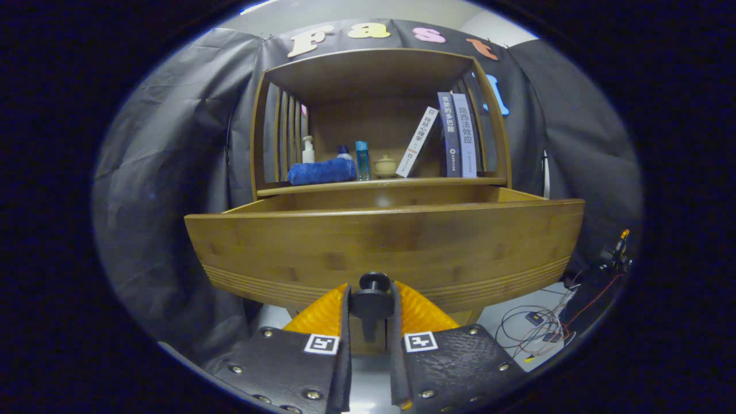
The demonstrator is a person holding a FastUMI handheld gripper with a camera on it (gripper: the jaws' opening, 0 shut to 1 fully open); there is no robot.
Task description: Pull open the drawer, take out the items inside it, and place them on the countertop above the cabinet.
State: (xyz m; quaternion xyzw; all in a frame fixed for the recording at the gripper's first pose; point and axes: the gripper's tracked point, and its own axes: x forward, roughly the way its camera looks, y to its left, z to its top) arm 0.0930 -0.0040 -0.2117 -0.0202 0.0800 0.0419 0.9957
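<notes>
- Because the camera rides on the gripper (372, 302), the scene is seen looking forward along its two fingers toward a bamboo cabinet (379, 75) that stands against a black cloth wall.
- The largest thing is the drawer (385, 244), a wide wooden box whose front panel runs crosswise to the fingers; it stands pulled out from the cabinet toward the camera, and its inside is hidden behind the front panel, so what it holds cannot be told.
- Above the drawer lies the countertop (379, 183), a shelf where a rolled blue towel (321, 171), a pump bottle (308, 150), a blue bottle (361, 160), a small lidded jar (384, 166) and three books (451, 138) stand.
- Loose wires (532, 330) lie on the floor to the right of the cabinet.
- Smallest is the dark round knob (374, 287), set low at the middle of the drawer front; it sits right between the fingers, which are drawn narrow and appear to press on its two sides.
- Judged from this, the drawer's opening lies above and beyond the fingers, so reaching in calls for letting go and rising over the front panel.
</notes>
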